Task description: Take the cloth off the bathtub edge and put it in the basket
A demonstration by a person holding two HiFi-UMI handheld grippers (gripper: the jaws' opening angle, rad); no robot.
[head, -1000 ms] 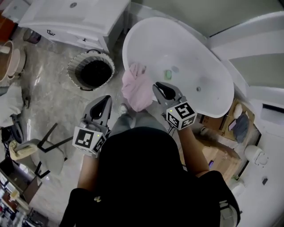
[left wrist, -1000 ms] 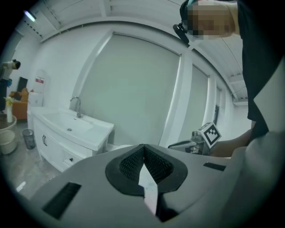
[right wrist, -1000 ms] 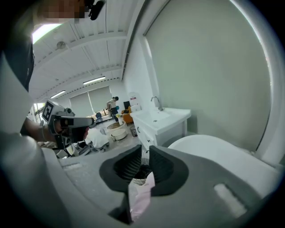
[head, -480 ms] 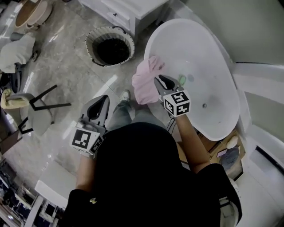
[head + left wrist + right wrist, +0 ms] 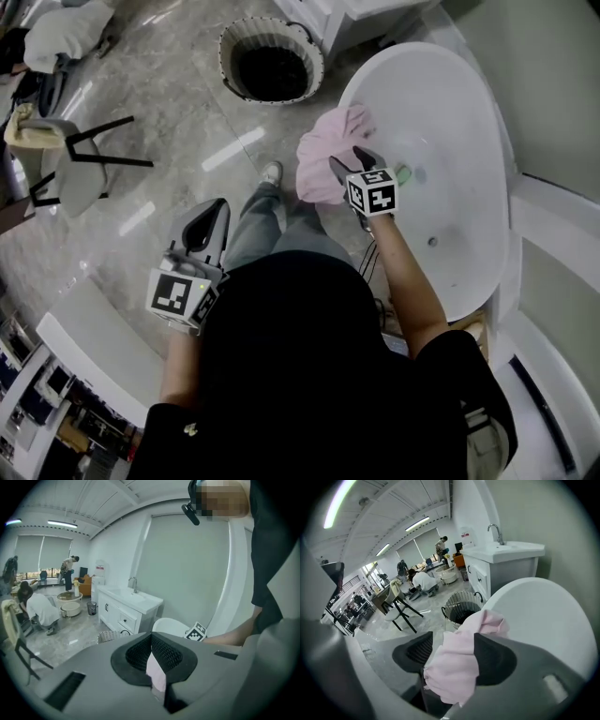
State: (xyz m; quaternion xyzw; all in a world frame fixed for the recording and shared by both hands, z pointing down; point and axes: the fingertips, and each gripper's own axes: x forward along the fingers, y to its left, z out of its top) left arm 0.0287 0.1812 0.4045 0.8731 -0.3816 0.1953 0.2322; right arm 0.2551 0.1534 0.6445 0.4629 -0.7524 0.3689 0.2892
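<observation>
A pink cloth (image 5: 326, 161) hangs over the near rim of the white bathtub (image 5: 450, 112). My right gripper (image 5: 349, 161) is at the cloth's right side. In the right gripper view its jaws are opening, and the cloth (image 5: 454, 665) bulges between them, brushing the right pad (image 5: 490, 656). The round wire basket (image 5: 272, 58) with a dark lining stands on the floor beyond the tub's end and also shows in the right gripper view (image 5: 461, 607). My left gripper (image 5: 212, 217) hangs shut over the floor, left of the person's legs, holding nothing.
A white vanity (image 5: 506, 562) with a tap stands beside the basket. A small green item (image 5: 404, 173) lies inside the tub. A chair (image 5: 70, 159) stands on the marble floor at left. Other people (image 5: 40, 611) are across the room.
The right gripper has moved forward onto the pink cloth and its jaws have spread around it. The view has swung, so the basket now sits higher. The left gripper has held still.
</observation>
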